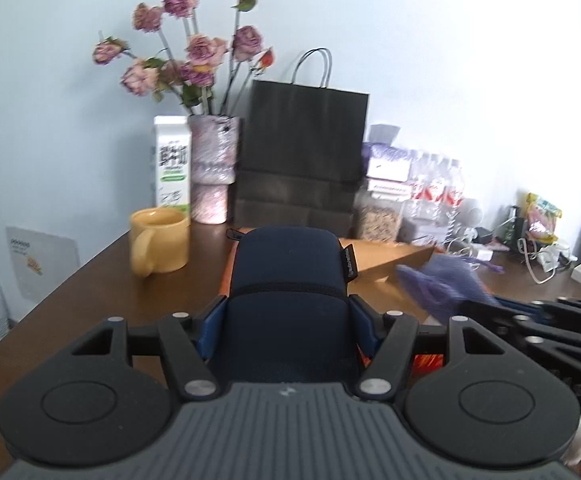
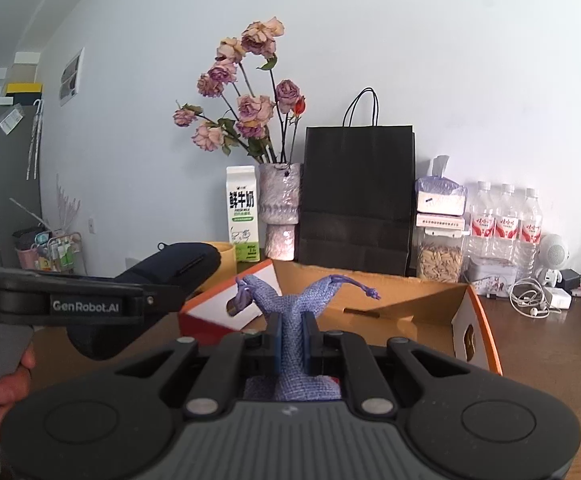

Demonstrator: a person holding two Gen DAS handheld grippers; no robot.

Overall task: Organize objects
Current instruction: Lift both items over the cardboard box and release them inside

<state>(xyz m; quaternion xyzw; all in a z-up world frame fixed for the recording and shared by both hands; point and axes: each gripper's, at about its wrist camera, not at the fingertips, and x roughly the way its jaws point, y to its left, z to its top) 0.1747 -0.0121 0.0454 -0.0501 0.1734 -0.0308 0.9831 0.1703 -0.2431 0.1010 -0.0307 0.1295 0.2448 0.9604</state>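
My left gripper [image 1: 288,330] is shut on a dark navy zip pouch [image 1: 286,280] and holds it above the brown table, in front of an open cardboard box [image 1: 390,260]. The pouch also shows in the right wrist view [image 2: 170,272], at the left. My right gripper [image 2: 292,344] is shut on a purple woven drawstring bag [image 2: 290,312] and holds it over the near edge of the open orange-and-white cardboard box [image 2: 430,312]. The purple bag shows blurred in the left wrist view [image 1: 442,284], to the right of the pouch.
Along the wall stand a milk carton [image 2: 243,212], a vase of dried roses [image 2: 279,204], a black paper bag [image 2: 358,200], a grain jar [image 2: 439,256] and water bottles [image 2: 504,220]. A yellow mug [image 1: 158,240] sits at the left. Cables and chargers [image 2: 538,300] lie at the right.
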